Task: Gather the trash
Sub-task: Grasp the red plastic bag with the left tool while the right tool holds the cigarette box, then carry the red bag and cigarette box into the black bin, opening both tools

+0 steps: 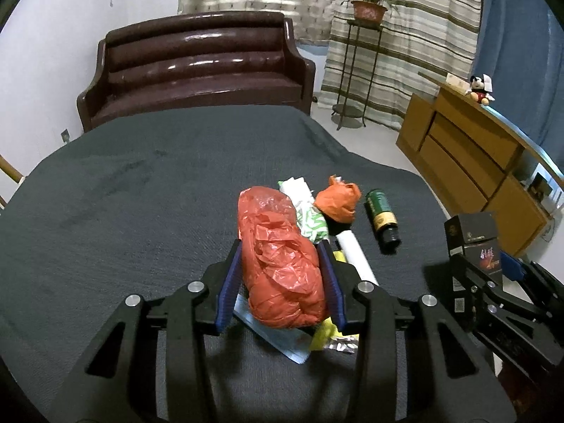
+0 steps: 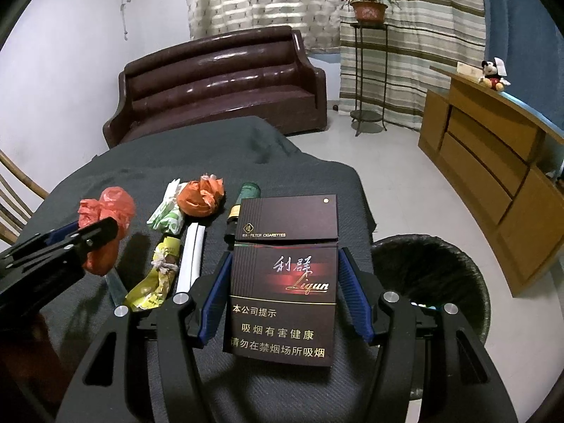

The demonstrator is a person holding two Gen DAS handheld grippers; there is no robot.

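Gripping a crumpled red plastic bag (image 1: 282,264) between its blue-padded fingers (image 1: 228,282), the left tool (image 1: 280,282) holds the bag above a counter covered with dark grey cloth (image 1: 123,211); the bag fills the gap between the pads and touches both. The right tool (image 2: 283,289) is clenched on a dark maroon cigarette pack with gold lettering (image 2: 283,275), held upright with its flip lid slightly raised, both pads pressed against the pack's narrow sides. In the left wrist view the same pack (image 1: 472,243) appears at the right edge, near the counter's right side.

Remaining litter lies on the cloth between the two tools: a balled orange plastic bag (image 2: 201,197), a green-and-white crumpled wrapper (image 2: 165,216), a white paper tube (image 2: 192,261), a yellow crinkled wrapper (image 2: 155,282), and a dark green bottle with a black cap lying on its side (image 1: 382,216). The orange bag sits just beside the green-and-white wrapper; the bottle lies just to their right. A flat pale-blue sheet (image 1: 275,338) rests on the cloth beneath the red bag.

A round black mesh waste bin (image 2: 433,275) stands on the pale floor, just beside the counter's right edge and to the right of the right tool. Behind the counter stands a dark brown glossy sofa (image 1: 197,70).
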